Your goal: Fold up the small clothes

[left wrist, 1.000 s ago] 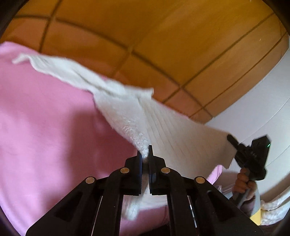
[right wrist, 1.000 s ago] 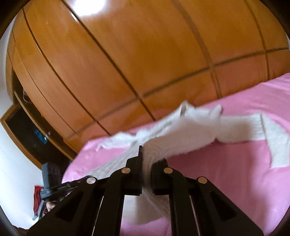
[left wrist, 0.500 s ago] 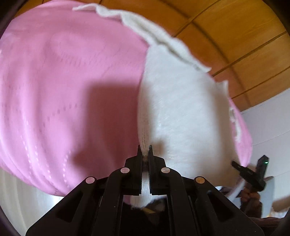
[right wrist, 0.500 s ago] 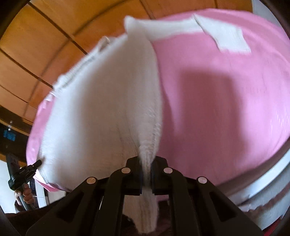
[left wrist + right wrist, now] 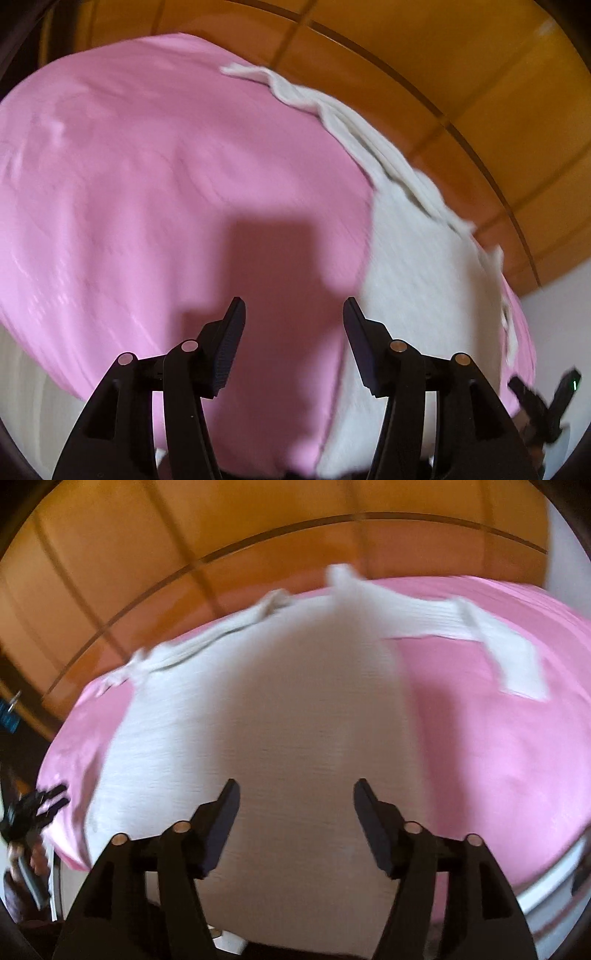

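The white sweater [image 5: 266, 716] lies flat on the pink bed [image 5: 147, 184]. Its body runs away from the person, with one sleeve [image 5: 491, 642] sticking out to the right. It sits right in front of the right gripper [image 5: 293, 801] and off to the right of the left gripper [image 5: 293, 317], so the right one is nearer. Both pairs of jaws are spread wide and hold nothing. Half a second ago each pinched the sweater's near edge; now they have let go.

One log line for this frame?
left claw: open | right claw: open | garment: flat on bed, unheld
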`<state>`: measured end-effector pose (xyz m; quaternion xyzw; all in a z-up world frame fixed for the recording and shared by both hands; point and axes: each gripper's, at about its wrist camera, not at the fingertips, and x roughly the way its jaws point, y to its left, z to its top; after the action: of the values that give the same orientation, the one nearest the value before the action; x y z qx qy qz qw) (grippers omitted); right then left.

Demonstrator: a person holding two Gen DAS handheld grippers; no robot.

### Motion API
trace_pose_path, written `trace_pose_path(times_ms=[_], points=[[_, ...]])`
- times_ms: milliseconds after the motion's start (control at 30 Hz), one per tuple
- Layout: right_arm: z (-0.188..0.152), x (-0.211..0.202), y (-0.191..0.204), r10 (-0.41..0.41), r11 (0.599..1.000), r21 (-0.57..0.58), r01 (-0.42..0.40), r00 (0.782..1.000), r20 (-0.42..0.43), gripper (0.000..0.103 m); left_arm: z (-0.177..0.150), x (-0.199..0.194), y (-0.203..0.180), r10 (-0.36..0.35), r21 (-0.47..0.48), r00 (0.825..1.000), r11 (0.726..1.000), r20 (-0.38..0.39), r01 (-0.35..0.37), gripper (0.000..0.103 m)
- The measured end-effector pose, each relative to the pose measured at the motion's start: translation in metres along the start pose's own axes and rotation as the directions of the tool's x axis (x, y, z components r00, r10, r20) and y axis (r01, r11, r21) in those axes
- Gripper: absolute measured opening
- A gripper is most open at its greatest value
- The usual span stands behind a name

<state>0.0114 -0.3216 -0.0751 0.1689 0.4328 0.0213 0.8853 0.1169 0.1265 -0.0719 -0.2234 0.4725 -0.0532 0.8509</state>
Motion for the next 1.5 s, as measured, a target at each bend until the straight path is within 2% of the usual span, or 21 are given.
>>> trace_pose_path(times_ms=[233, 333, 433, 600, 733, 867, 1033, 1167, 1233, 1300, 1333, 1400, 1500], points=[[0.0, 0.055, 0.076, 0.049, 0.984, -0.167, -0.057, 0.997, -0.053, 0.071, 0.067, 0.016, 0.014, 0.098, -0.042, 0.991, 0.995, 0.09, -0.095, 0.054], [-0.003, 0.072, 0.082, 0.017, 0.977, -0.212, -0.027, 0.999, -0.049, 0.071, 0.105, 0.026, 0.031, 0.066, -0.126, 0.992, 0.991, 0.104, -0.053, 0.054], [-0.006, 0.089, 0.077, 0.013, 0.981, -0.193, -0.027, 0.997, -0.076, 0.072, 0.144, 0.04, 0.047, 0.002, -0.212, 0.994, 0.977, 0.112, 0.022, 0.054], [-0.014, 0.098, 0.08, 0.021, 0.968, -0.248, -0.033, 0.998, -0.051, 0.093, 0.207, 0.073, 0.054, -0.022, -0.262, 0.99, 0.963, 0.14, 0.059, 0.054], [-0.019, 0.107, 0.091, -0.015, 0.948, -0.317, 0.0, 0.999, -0.045, 0.101, 0.246, 0.108, 0.056, -0.04, -0.313, 0.989, 0.946, 0.139, 0.082, 0.053], [-0.019, 0.109, 0.087, 0.004, 0.949, -0.314, -0.018, 0.999, -0.044, 0.101, 0.274, 0.145, 0.063, -0.029, -0.382, 0.992, 0.921, 0.122, 0.074, 0.054], [-0.023, 0.108, 0.086, 0.001, 0.947, -0.321, -0.009, 1.0, -0.026, 0.101, 0.295, 0.185, 0.07, -0.051, -0.456, 0.991, 0.884, 0.121, 0.101, 0.054], [-0.022, 0.108, 0.087, -0.004, 0.947, -0.321, -0.005, 1.0, -0.029, 0.101, 0.304, 0.206, 0.074, -0.017, -0.494, 0.991, 0.866, 0.132, 0.081, 0.054], [-0.022, 0.108, 0.087, -0.006, 0.946, -0.323, -0.004, 1.0, -0.03, 0.101, 0.307, 0.21, 0.074, 0.01, -0.484, 0.989, 0.873, 0.148, 0.064, 0.04], [-0.021, 0.109, 0.088, -0.01, 0.946, -0.324, -0.002, 0.999, -0.034, 0.101, 0.31, 0.208, 0.07, 0.039, -0.443, 0.985, 0.896, 0.168, 0.041, 0.015], [-0.021, 0.109, 0.088, -0.01, 0.946, -0.324, -0.001, 0.999, -0.035, 0.101, 0.31, 0.204, 0.07, 0.049, -0.427, 0.982, 0.904, 0.185, 0.035, 0.007], [-0.02, 0.11, 0.088, -0.011, 0.946, -0.324, -0.001, 0.999, -0.034, 0.101, 0.31, 0.187, 0.071, 0.095, -0.398, 0.969, 0.917, 0.227, 0.003, 0.006], [-0.019, 0.11, 0.088, -0.01, 0.947, -0.323, -0.001, 0.999, -0.033, 0.101, 0.306, 0.15, 0.087, 0.135, -0.405, 0.945, 0.914, 0.299, -0.003, 0.005]])
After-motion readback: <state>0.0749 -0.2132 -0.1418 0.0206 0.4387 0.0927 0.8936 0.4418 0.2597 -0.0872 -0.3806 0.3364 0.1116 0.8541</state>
